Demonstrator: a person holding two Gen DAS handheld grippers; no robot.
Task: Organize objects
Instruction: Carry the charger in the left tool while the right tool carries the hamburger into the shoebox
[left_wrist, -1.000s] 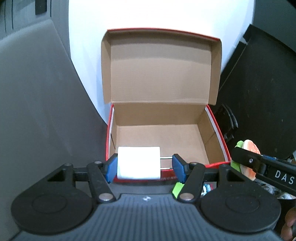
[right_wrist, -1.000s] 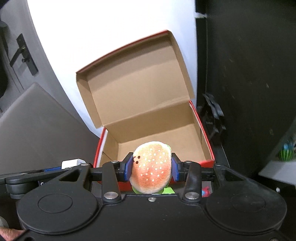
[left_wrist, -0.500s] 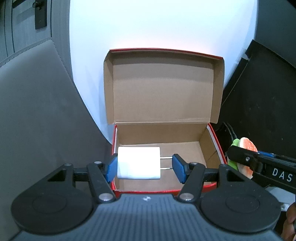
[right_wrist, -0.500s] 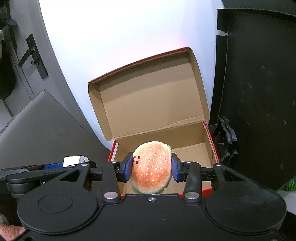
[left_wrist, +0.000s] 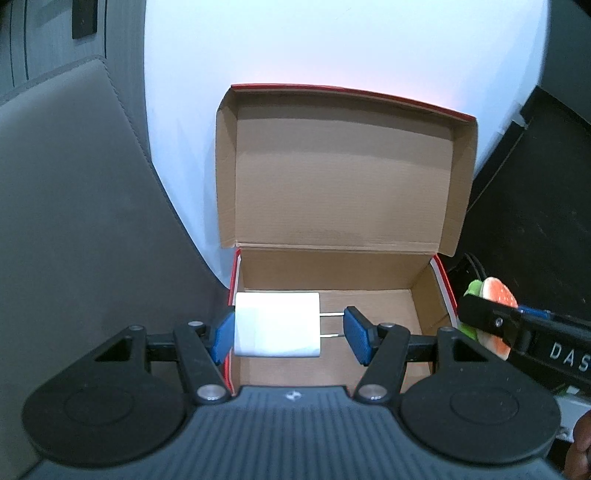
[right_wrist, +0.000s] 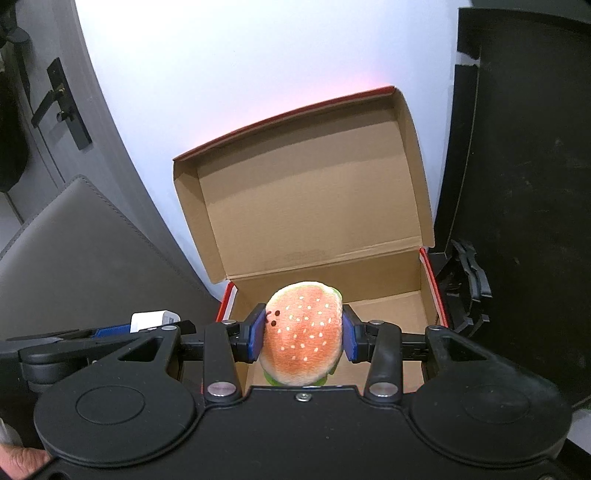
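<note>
A red cardboard box (left_wrist: 332, 269) with a brown inside stands open, its lid upright behind it, and nothing lies on its visible floor. My left gripper (left_wrist: 290, 338) is shut on a white charger plug (left_wrist: 277, 325): one pad presses its body, the other its two prongs. It hangs over the box's left front corner. My right gripper (right_wrist: 303, 339) is shut on a plush burger (right_wrist: 303, 332) above the front of the box (right_wrist: 384, 288). In the left wrist view the burger (left_wrist: 495, 293) shows just right of the box. The right wrist view catches the charger (right_wrist: 149, 320) at left.
The box rests on a white round surface (left_wrist: 332, 44). A grey padded seat (left_wrist: 74, 221) lies to the left, a black panel (right_wrist: 524, 184) to the right. A black plastic clip (right_wrist: 469, 280) sits against the box's right wall. A door handle (right_wrist: 59, 107) is at far left.
Both grippers have advanced over the box, which has slid lower in both views. The charger, earlier over the front wall, now hangs over the inside. Both grips are unchanged.
</note>
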